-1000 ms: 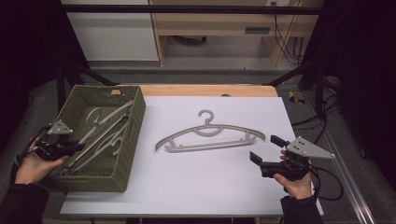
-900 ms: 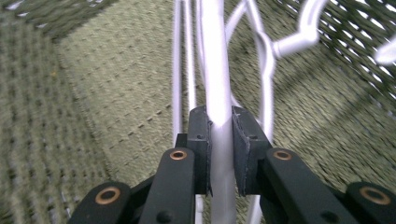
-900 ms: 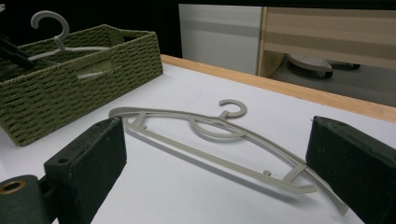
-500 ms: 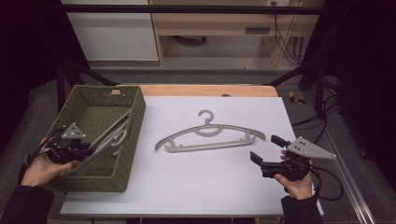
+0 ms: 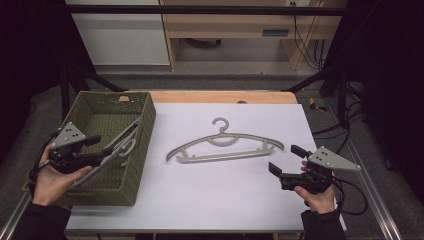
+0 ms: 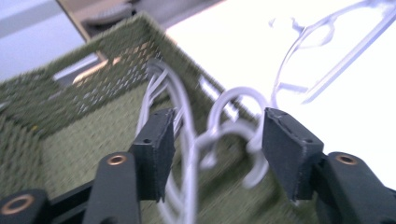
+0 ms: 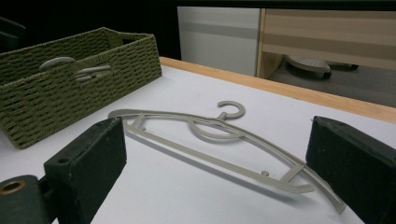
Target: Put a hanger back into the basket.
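Green woven basket [image 5: 135, 107] sits at the white worktop's [image 5: 225, 190] left edge; a grey plastic hanger [image 5: 225, 145] lies flat just right of it. Left hand-held gripper [image 6: 217, 140] has jaws apart around pale hangers [image 6: 187, 140] inside the basket. Right hand-held gripper [image 5: 283, 161], well right, gapes open, empty.

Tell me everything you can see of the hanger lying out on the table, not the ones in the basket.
The hanger is pale grey and looks like plastic: a small open hook at the top, two curved shoulder arms, a straight lower bar and small notches near the ends. It lies flat on the white table, hook pointing away from the person, to the right of the green woven basket and apart from it. Nothing touches it; the right gripper sits open near its right end.
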`<state>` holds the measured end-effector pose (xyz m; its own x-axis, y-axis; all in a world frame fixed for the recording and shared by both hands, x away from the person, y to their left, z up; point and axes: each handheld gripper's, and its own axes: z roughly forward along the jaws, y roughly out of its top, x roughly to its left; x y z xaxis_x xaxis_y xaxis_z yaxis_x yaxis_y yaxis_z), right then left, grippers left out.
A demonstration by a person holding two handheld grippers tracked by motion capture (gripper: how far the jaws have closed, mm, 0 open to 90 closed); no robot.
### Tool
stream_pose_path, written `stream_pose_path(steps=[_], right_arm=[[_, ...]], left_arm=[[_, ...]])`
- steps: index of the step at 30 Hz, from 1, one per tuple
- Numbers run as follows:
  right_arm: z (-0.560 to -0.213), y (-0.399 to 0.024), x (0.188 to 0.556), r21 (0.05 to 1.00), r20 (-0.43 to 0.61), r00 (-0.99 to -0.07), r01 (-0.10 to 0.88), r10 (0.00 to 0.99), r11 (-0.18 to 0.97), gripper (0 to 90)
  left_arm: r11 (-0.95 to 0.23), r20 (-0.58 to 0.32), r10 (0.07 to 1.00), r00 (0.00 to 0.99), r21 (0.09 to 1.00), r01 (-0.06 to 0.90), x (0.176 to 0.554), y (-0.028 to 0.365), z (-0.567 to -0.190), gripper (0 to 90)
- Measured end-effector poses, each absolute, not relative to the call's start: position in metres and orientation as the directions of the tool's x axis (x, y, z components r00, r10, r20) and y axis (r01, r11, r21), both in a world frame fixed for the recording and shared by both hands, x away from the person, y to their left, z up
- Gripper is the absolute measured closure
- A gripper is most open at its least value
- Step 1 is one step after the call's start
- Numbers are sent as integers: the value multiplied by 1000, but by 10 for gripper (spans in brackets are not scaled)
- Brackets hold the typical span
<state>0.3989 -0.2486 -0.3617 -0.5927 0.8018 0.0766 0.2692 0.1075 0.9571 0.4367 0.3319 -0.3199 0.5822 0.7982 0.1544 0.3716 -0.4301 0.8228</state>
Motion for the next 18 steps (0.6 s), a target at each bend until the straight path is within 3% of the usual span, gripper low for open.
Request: stream_pose_path(steps=[4,10,18], right_arm=[[-362,-248,399,957,76,-593,268,801,108,53],[-363,-248,400,956,81,-592,273,802,106,53],[-362,-248,400,957,78,-590,271,803,106,51]], left_arm=[[-395,125,788,603,854,339,433,313,-317,353],[-368,97,772,628,874,318,436,281,-315,181],[-286,19,753,658,910,301,448,247,-322,133]])
